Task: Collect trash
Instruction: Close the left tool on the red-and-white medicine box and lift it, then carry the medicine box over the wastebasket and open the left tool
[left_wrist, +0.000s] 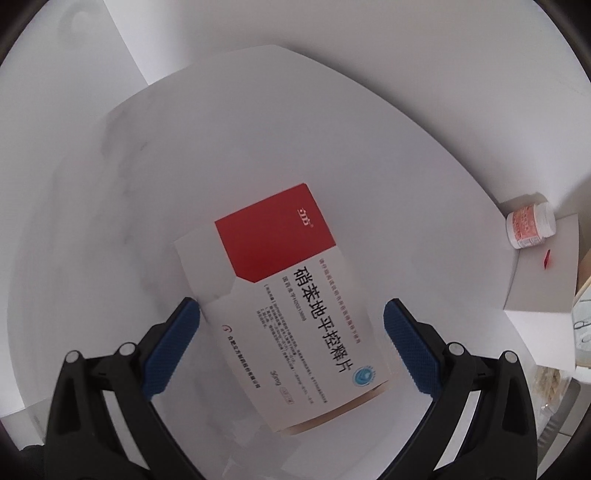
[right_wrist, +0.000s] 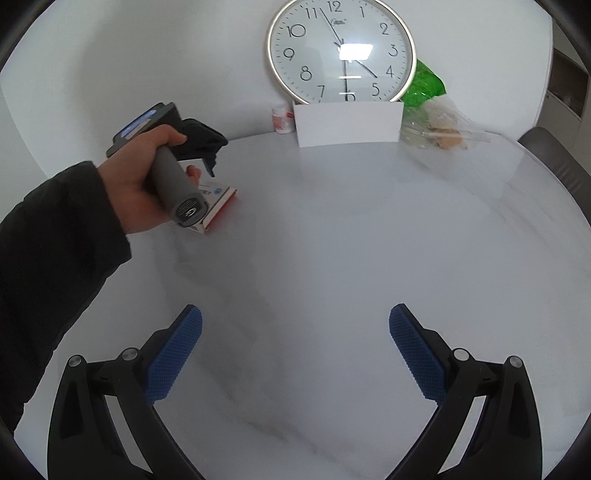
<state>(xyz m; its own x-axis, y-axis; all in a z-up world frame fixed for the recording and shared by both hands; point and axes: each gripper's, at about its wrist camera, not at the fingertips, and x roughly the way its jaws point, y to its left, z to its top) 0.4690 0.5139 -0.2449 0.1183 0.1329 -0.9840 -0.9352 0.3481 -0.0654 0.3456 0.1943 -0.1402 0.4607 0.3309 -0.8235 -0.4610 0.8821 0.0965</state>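
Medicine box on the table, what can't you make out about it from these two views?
- Right wrist view: the hand and left hand-held gripper cover most of the medicine box.
- Left wrist view: the small print on the box is too small to read.
- Neither view shows whether it is empty.

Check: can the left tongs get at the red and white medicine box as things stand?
Probably yes. The left tongs are open and straddle the medicine box, which lies flat on the table; nothing blocks them.
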